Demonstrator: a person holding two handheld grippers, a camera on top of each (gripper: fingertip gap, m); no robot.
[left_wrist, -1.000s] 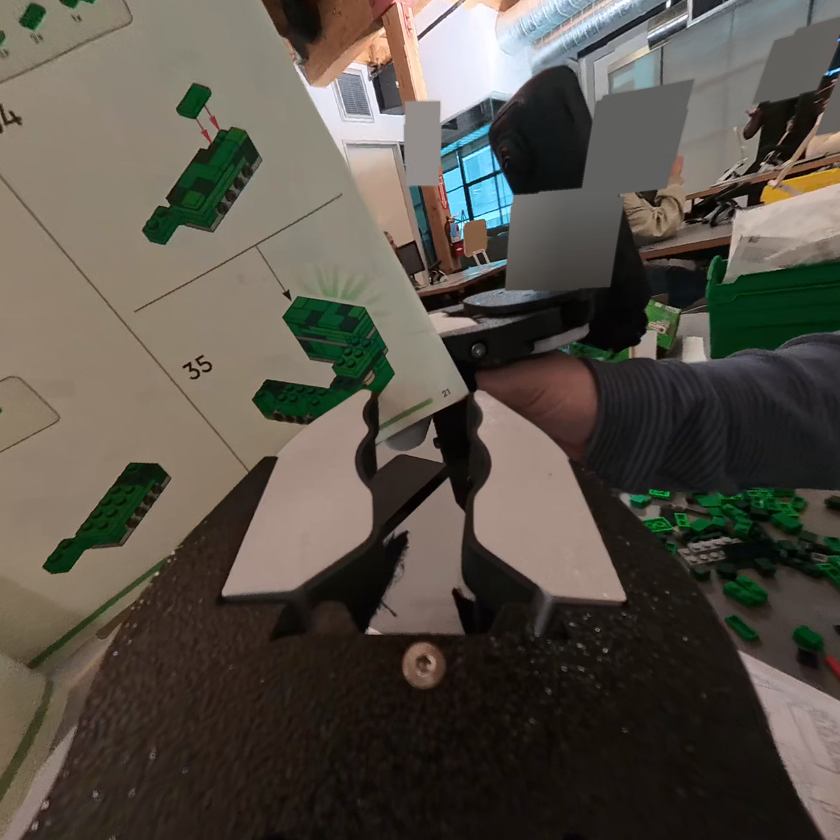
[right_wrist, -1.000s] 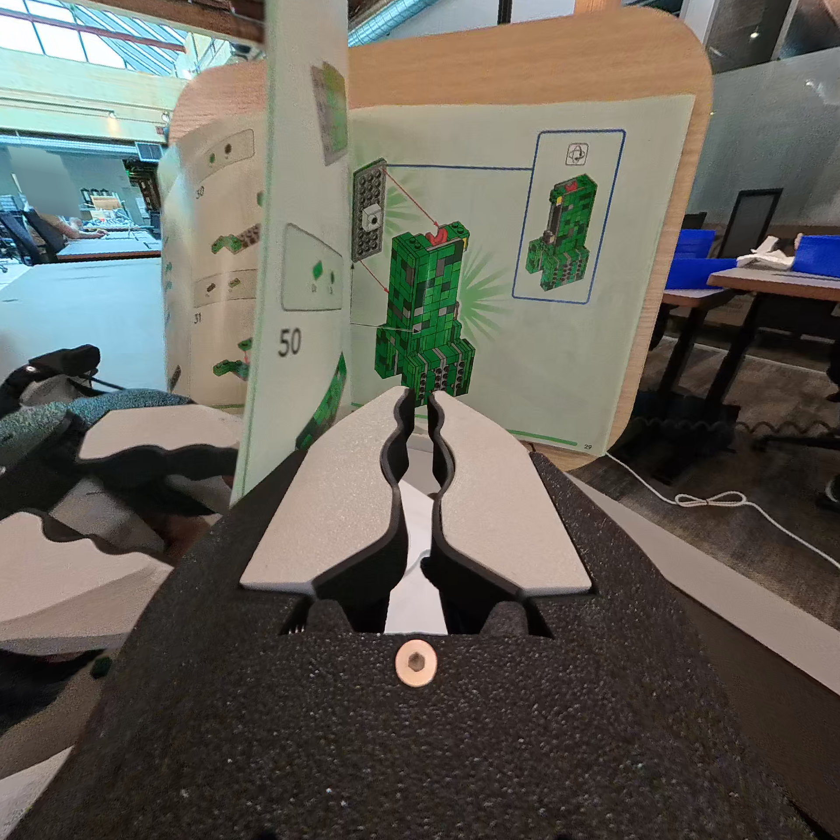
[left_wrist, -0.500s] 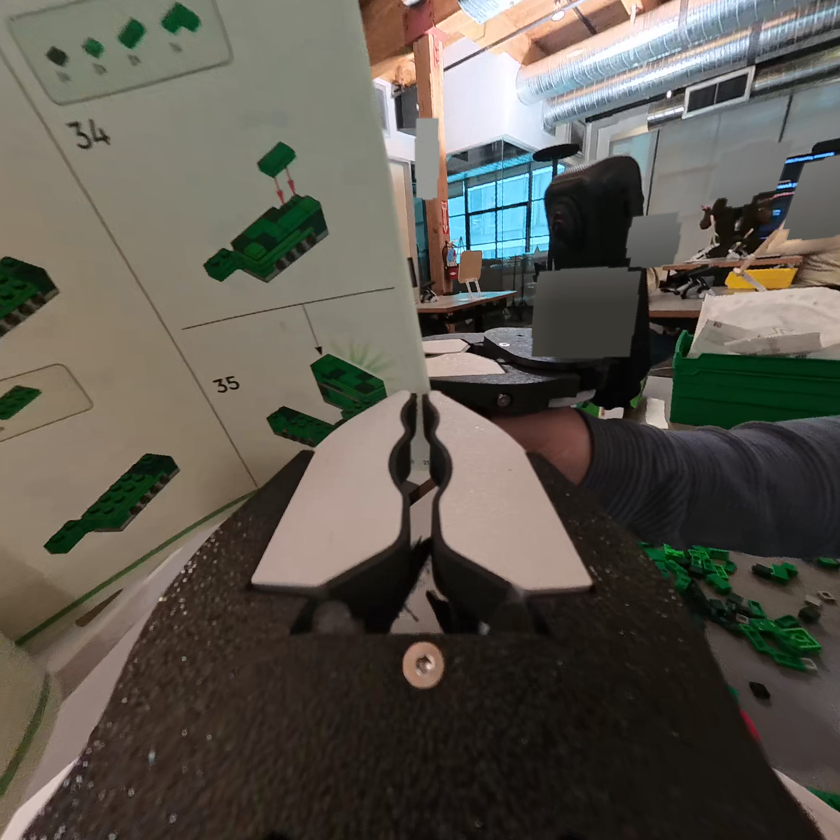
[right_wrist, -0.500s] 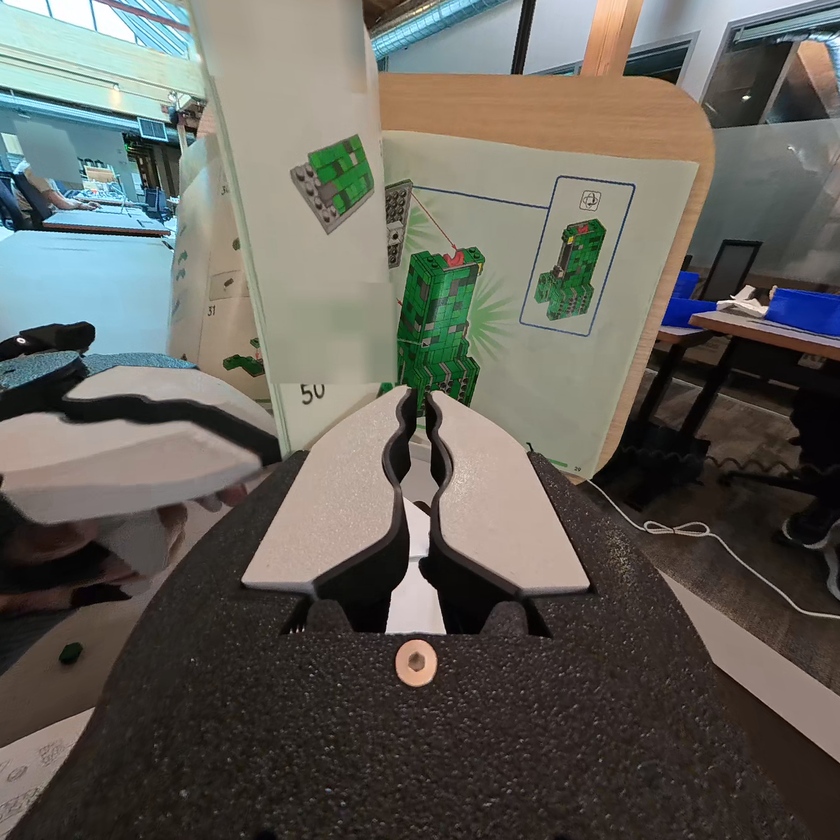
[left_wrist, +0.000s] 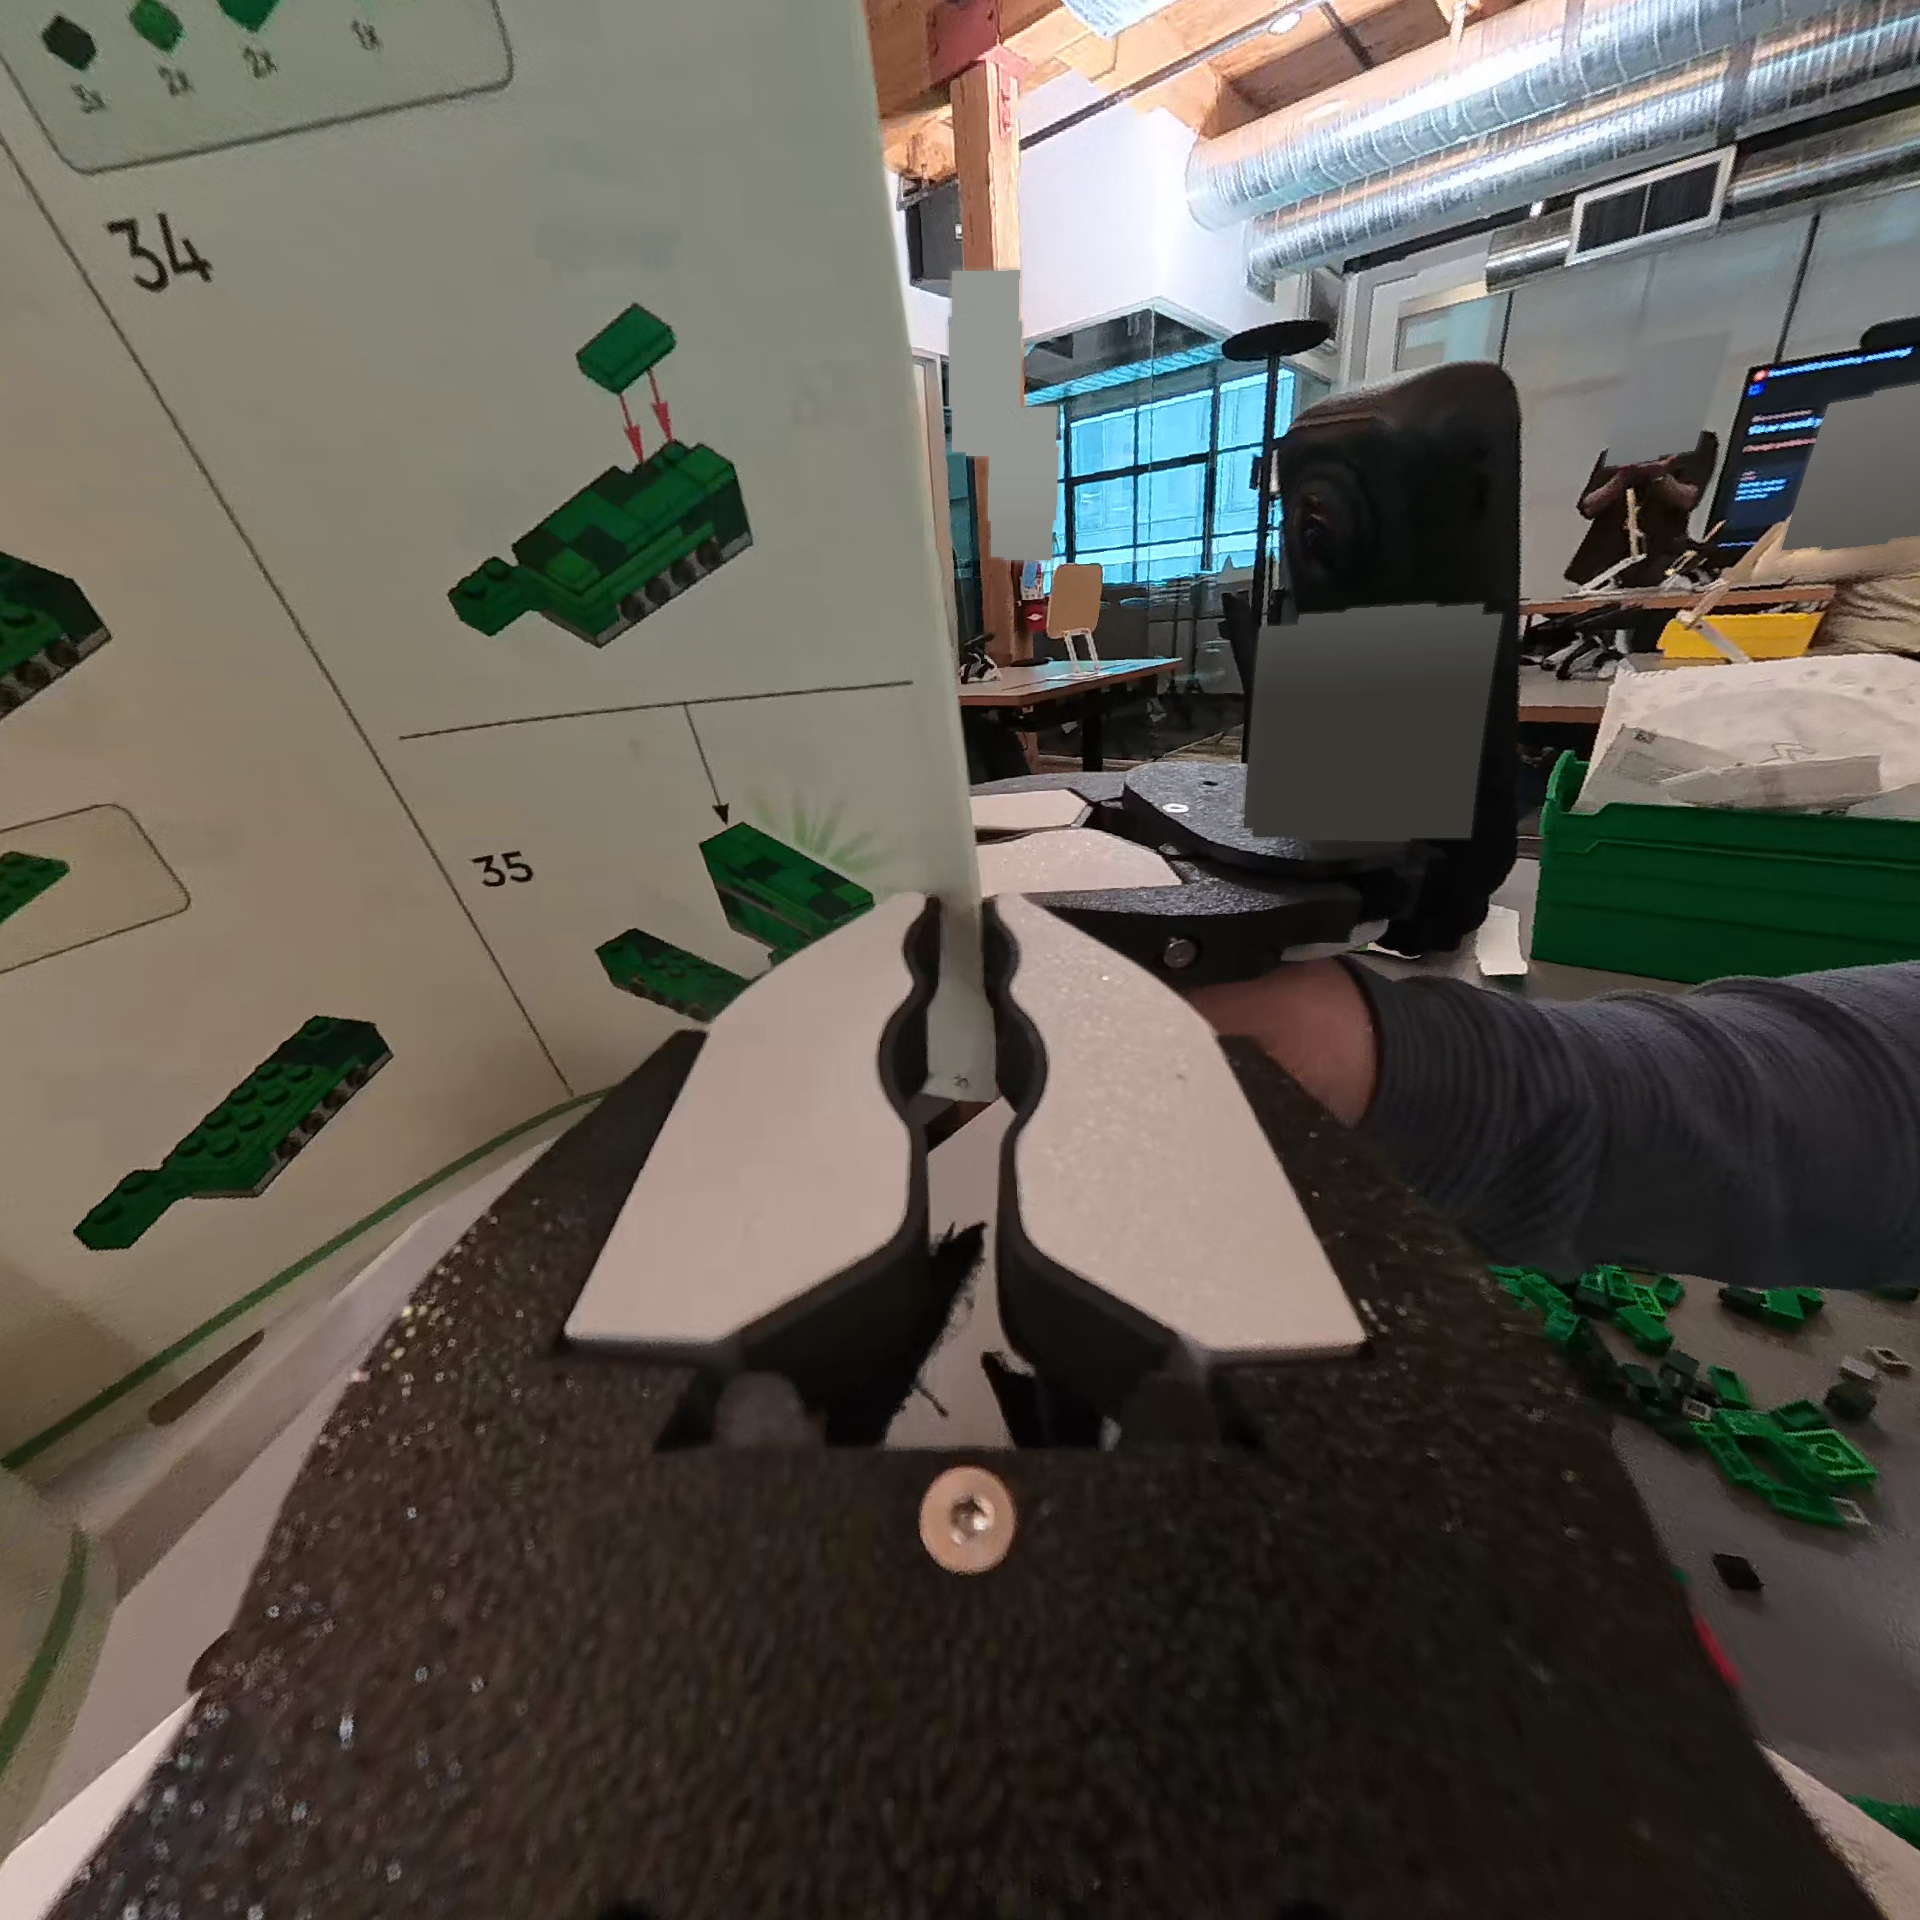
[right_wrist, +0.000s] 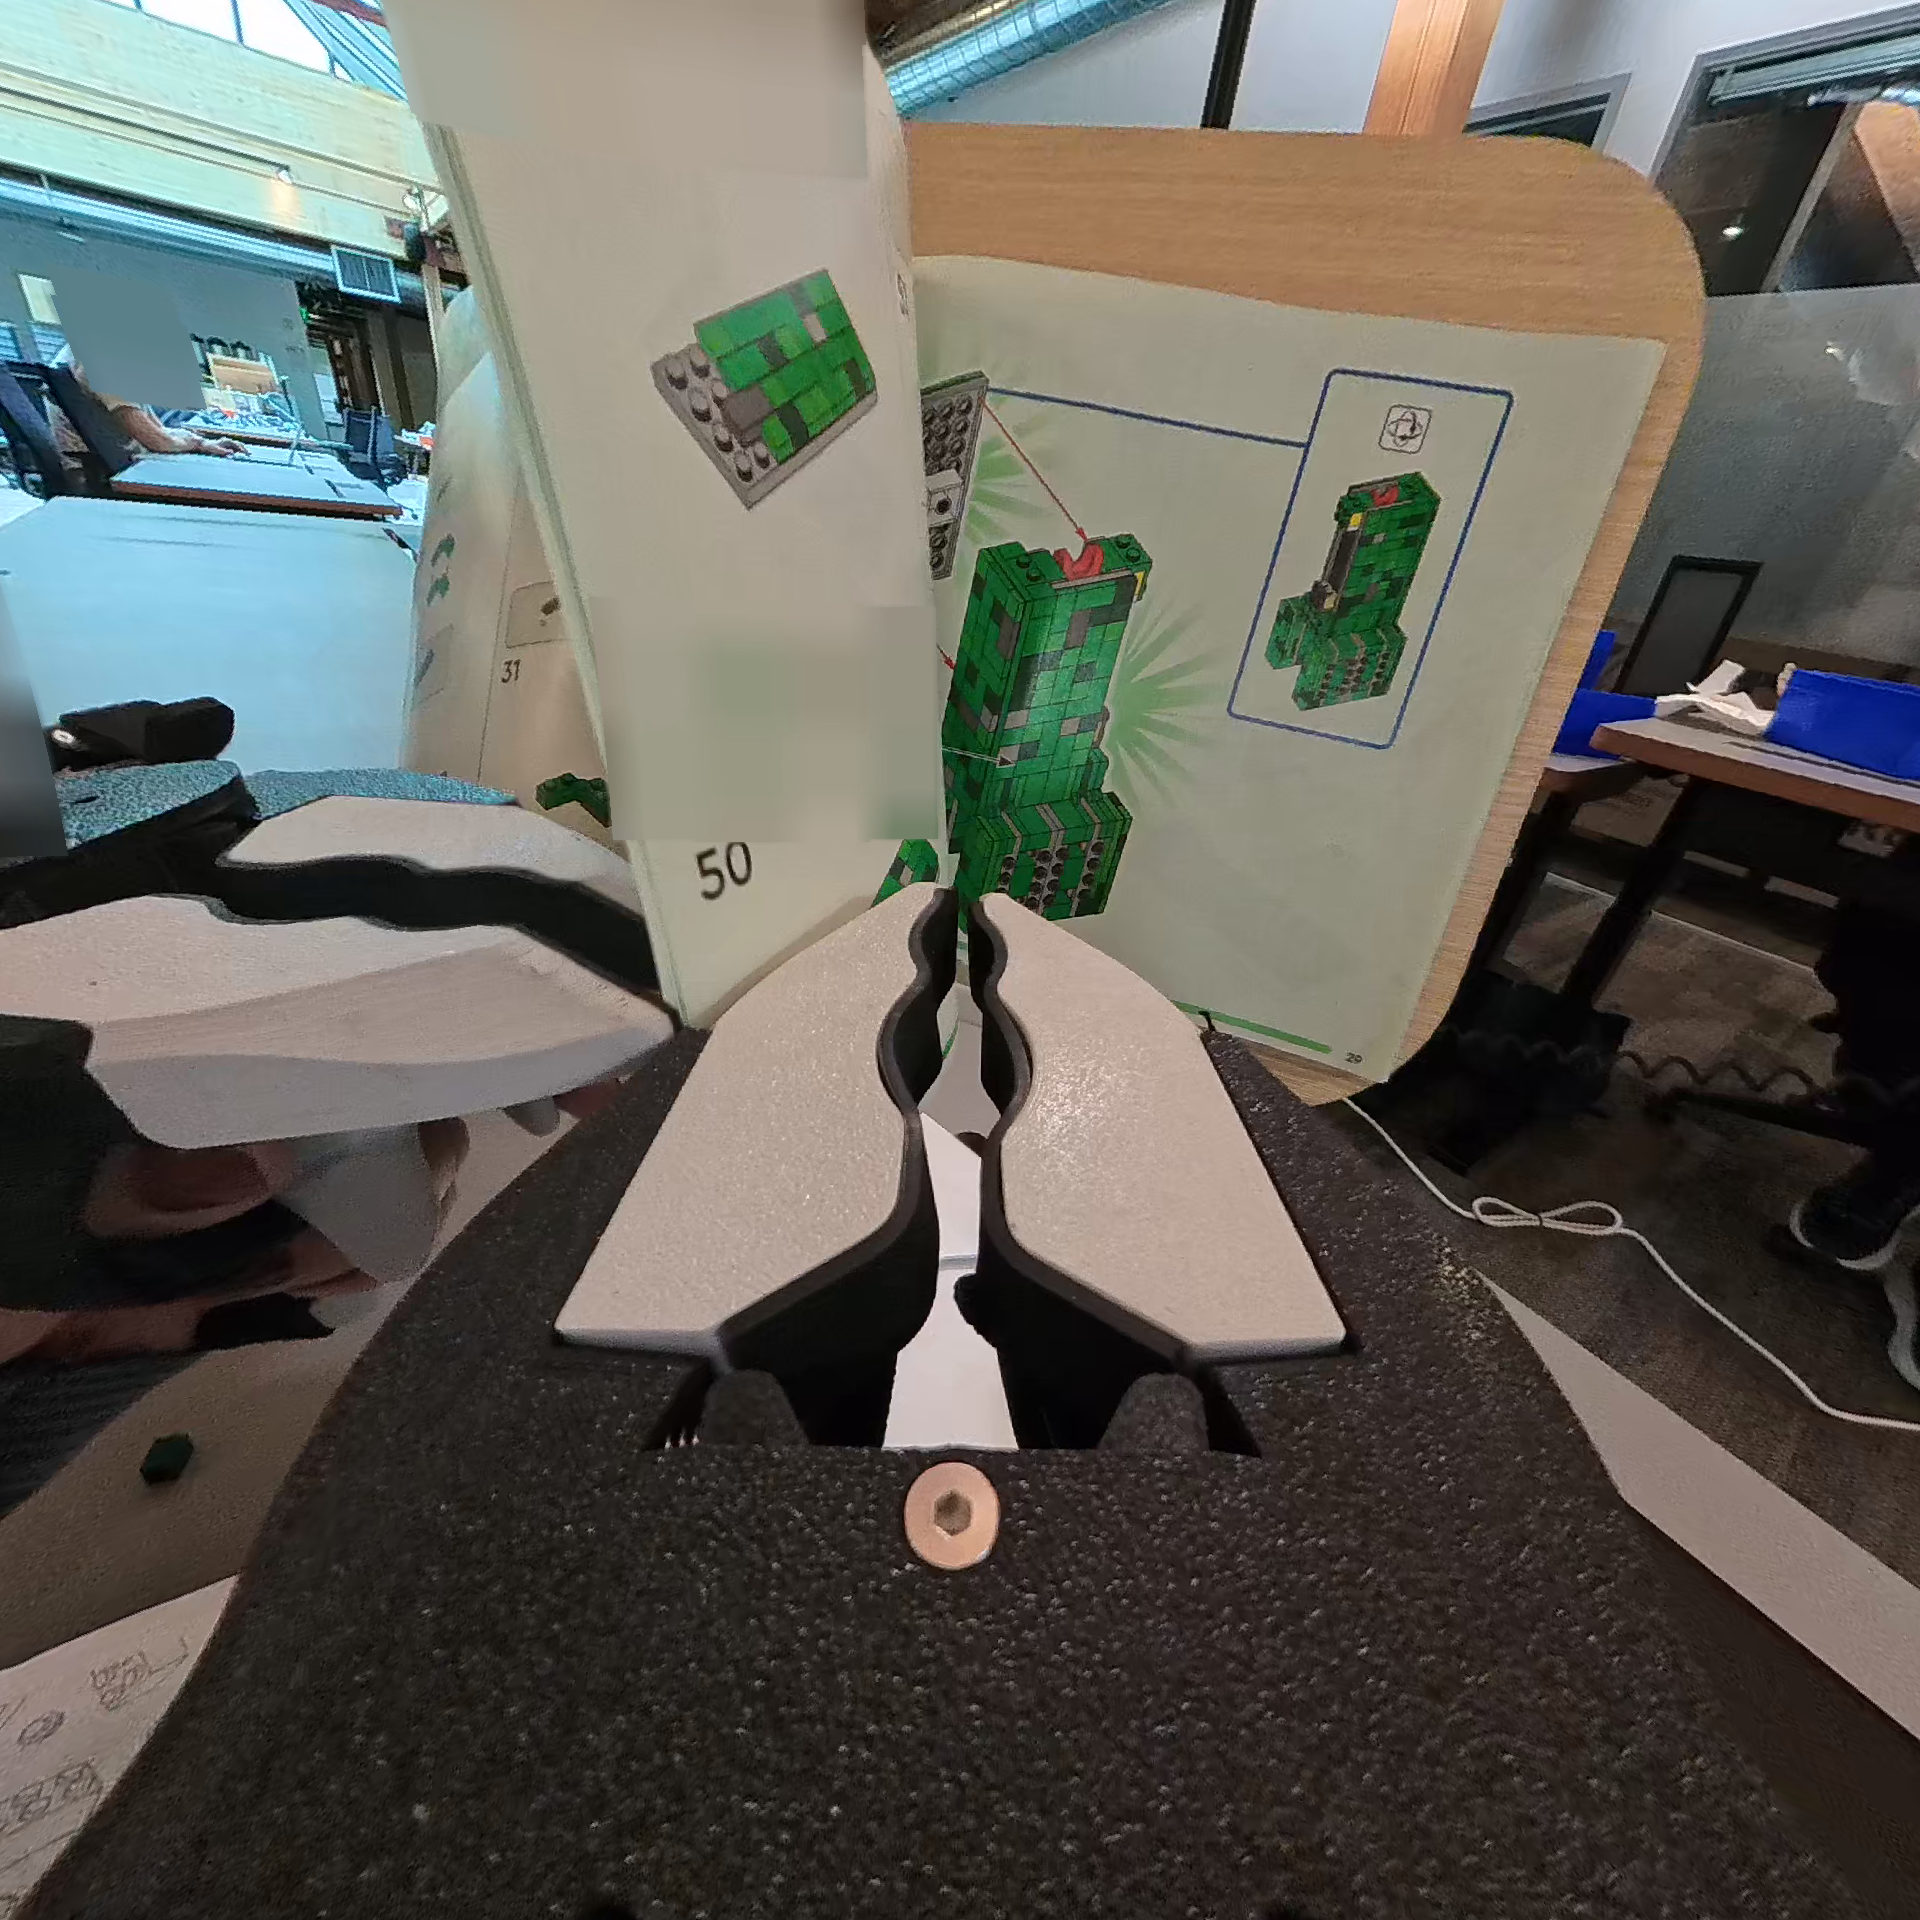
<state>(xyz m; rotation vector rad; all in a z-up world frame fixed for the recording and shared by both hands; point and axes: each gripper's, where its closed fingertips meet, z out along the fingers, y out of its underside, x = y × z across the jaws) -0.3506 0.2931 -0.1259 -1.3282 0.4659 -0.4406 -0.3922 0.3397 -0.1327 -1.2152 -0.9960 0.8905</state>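
Pretty bright, even daylight from the big windows (left_wrist: 1164, 488) and skylights (right_wrist: 208, 21), soft shadows, heavy fisheye bending at the edges, nearby stuff slightly blurry.

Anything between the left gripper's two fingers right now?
Yes: the left gripper pinches the lower corner of a raised booklet page, seen in the left wrist view.

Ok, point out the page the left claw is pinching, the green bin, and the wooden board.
Page (left_wrist: 582, 436), left wrist view, printed face.
Green bin (left_wrist: 1714, 883), left wrist view, front wall.
Wooden board (right_wrist: 1299, 208), right wrist view, bare top strip.
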